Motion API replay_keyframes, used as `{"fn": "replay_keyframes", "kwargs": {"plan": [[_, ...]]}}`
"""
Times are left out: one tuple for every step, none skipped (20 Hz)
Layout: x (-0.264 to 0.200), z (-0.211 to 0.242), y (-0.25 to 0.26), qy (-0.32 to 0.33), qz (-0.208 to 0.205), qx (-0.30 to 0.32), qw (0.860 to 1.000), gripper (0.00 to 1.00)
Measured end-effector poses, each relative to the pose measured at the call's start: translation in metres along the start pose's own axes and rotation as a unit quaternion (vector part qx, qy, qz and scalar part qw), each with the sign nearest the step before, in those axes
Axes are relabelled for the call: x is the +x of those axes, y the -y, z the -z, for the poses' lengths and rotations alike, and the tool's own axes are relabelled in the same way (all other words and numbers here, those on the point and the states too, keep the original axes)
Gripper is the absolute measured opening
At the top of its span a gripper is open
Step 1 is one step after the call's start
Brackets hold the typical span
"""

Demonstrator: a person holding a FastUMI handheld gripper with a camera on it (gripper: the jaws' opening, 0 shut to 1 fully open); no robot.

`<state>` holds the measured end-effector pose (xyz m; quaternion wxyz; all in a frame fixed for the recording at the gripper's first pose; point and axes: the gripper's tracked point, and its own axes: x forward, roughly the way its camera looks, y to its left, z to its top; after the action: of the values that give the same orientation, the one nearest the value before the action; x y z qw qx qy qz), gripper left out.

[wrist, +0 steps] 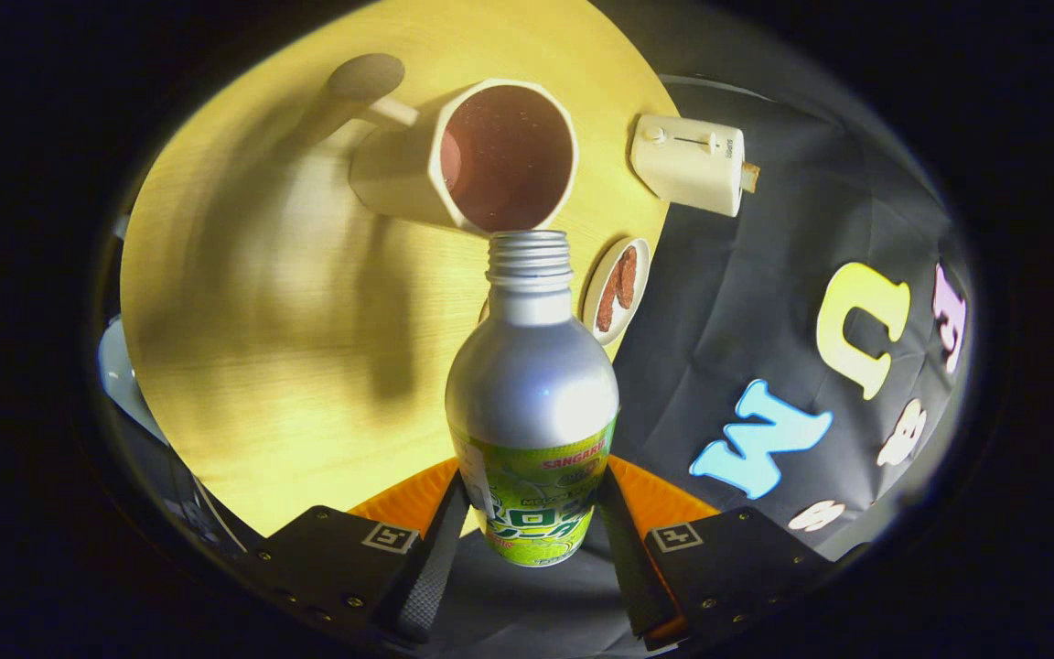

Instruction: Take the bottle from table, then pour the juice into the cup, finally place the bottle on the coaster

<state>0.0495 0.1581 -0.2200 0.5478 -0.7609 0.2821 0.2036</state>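
Note:
A silver metal bottle (pixel 532 384) with a green label sits between my fingers, and my gripper (pixel 532 522) is shut on its lower body. The cap is off, and its threaded mouth points at the rim of a white mug (pixel 481 156) just beyond it. The bottle is tipped toward the mug, whose inside looks dark reddish-brown. The mug stands on a round light wooden table (pixel 262 320), with its handle on the far side. A small round coaster (pixel 617 288) with a brown pattern lies on the table just past the bottle's neck.
A cream-coloured box-like device (pixel 690 163) with a slider sits at the table's edge beyond the coaster. Black booth cloth hangs past the table edge on that side. An orange surface (pixel 408 499) shows close behind my fingers.

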Motion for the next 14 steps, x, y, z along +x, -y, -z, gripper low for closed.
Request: {"fn": "replay_keyframes", "kwargs": {"plan": [[0.001, -0.003, -0.004, 0.008, -0.003, 0.013, 1.0, 0.77], [0.001, -0.006, -0.006, 0.016, -0.005, 0.027, 0.999, 0.77], [0.001, -0.009, -0.009, 0.025, -0.009, 0.043, 0.999, 0.77], [0.003, -0.012, -0.013, 0.033, -0.015, 0.06, 0.998, 0.77], [0.003, -0.015, -0.016, 0.04, -0.023, 0.077, 0.996, 0.77], [0.004, -0.017, -0.02, 0.047, -0.033, 0.095, 0.994, 0.77], [0.006, -0.019, -0.022, 0.054, -0.04, 0.114, 0.991, 0.77], [0.008, -0.021, -0.025, 0.06, -0.049, 0.133, 0.988, 0.77], [0.01, -0.021, -0.026, 0.064, -0.055, 0.15, 0.985, 0.78], [0.01, -0.023, -0.028, 0.072, -0.061, 0.166, 0.982, 0.78], [0.011, -0.026, -0.03, 0.082, -0.068, 0.183, 0.977, 0.77], [0.011, -0.028, -0.031, 0.09, -0.074, 0.201, 0.973, 0.77], [0.01, -0.031, -0.033, 0.099, -0.083, 0.219, 0.967, 0.78], [0.009, -0.035, -0.036, 0.108, -0.095, 0.239, 0.96, 0.77]]}}
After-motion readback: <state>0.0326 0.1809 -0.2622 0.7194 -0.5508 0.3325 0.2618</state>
